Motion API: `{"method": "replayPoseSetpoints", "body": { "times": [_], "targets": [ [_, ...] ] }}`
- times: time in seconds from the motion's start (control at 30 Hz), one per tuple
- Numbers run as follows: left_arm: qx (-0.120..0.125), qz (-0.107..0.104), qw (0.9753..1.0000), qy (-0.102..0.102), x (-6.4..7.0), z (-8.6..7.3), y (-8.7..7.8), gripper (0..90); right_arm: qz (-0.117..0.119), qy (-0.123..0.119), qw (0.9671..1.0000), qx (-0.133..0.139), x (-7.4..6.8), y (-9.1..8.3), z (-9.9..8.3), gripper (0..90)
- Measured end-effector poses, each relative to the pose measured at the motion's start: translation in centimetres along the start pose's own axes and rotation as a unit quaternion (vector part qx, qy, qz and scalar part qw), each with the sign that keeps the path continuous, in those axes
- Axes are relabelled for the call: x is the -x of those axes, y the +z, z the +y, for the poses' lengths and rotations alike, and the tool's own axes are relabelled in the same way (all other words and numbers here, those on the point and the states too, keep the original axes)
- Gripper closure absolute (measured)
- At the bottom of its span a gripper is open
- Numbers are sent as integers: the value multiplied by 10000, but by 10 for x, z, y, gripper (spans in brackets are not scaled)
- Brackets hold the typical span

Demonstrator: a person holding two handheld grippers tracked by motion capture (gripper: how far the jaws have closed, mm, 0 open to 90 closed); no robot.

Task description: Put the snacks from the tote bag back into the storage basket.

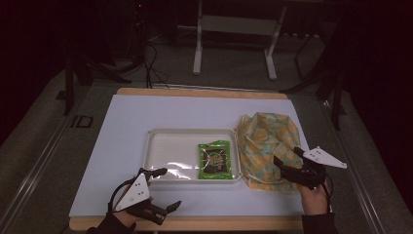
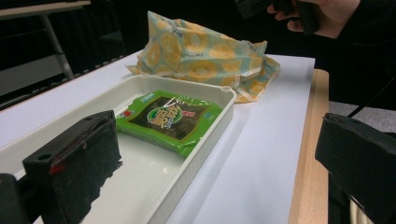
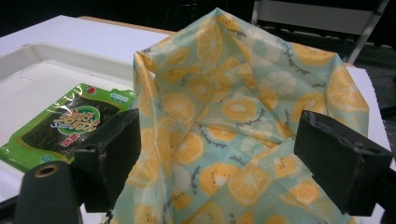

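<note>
White sheet [image 1: 122,146] covers the table, centre frame. Citrus-print fabric bag [image 1: 265,146], centre-right, lies slumped just beside the white tray [image 1: 160,141]; limp cloth could bunch or drag if nipped on one layer. Green snack packet [image 1: 214,161] lies in the tray's right end, slick film, likely to slip. Right gripper [image 1: 288,161] gapes over the bag; left gripper [image 1: 163,187], lower left, spread wide, empty.

Wooden table [image 1: 204,92] covered by a white sheet [image 1: 126,146], a shallow white tray [image 1: 165,146] lying at the sheet's middle, a crumpled citrus-print fabric bag [image 1: 265,141] just beside the tray's right end, touching it
</note>
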State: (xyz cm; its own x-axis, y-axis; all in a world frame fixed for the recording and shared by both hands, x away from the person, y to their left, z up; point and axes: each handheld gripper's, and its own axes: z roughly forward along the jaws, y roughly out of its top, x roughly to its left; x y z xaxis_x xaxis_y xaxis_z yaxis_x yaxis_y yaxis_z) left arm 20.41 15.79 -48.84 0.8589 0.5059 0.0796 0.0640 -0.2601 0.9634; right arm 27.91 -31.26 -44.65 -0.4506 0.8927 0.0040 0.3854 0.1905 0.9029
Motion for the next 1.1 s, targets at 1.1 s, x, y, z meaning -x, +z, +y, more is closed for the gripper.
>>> {"method": "replayPoseSetpoints", "body": {
  "times": [1.1],
  "targets": [
    [-72,-102,9999,-7,1,0,2,3,-211,-194,9983,507,12,-14,-29,148]
  ]
}}
